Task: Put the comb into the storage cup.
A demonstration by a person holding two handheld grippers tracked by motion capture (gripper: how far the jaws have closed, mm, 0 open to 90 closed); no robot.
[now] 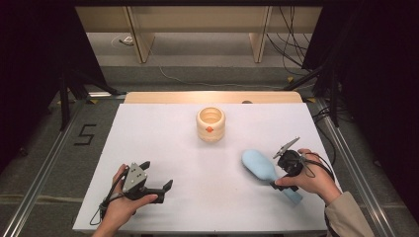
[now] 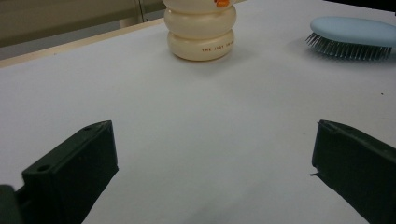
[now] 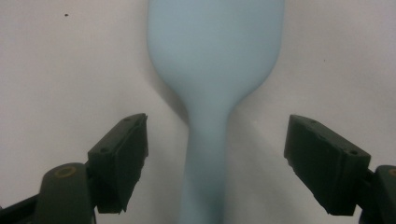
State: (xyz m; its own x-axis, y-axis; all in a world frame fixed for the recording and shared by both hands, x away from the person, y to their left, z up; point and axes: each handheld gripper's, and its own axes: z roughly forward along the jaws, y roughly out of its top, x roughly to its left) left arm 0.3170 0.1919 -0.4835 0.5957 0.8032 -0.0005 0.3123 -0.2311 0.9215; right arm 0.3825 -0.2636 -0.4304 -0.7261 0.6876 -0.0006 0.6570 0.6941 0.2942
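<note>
A light blue hairbrush point(image 1: 259, 165) lies bristles down on the white table point(image 1: 163, 143), right of centre, its handle pointing toward the near right. My right gripper point(image 1: 280, 183) hangs over that handle. In the right gripper view the brush point(image 3: 215, 56) runs up the middle and my right gripper point(image 3: 217, 123) is open, one jaw on each side of the handle with a gap on both sides. My left gripper point(image 1: 158, 174) rests at the near left, open and empty point(image 2: 214, 135). A cream ribbed jar point(image 1: 211, 124) stands at the far centre.
In the left gripper view the jar point(image 2: 201, 32) is straight ahead and the brush point(image 2: 355, 32) lies to its right, bristles on the table. A wooden strip point(image 1: 212, 97) borders the far edge. Metal rails and cables lie on the floor around the table.
</note>
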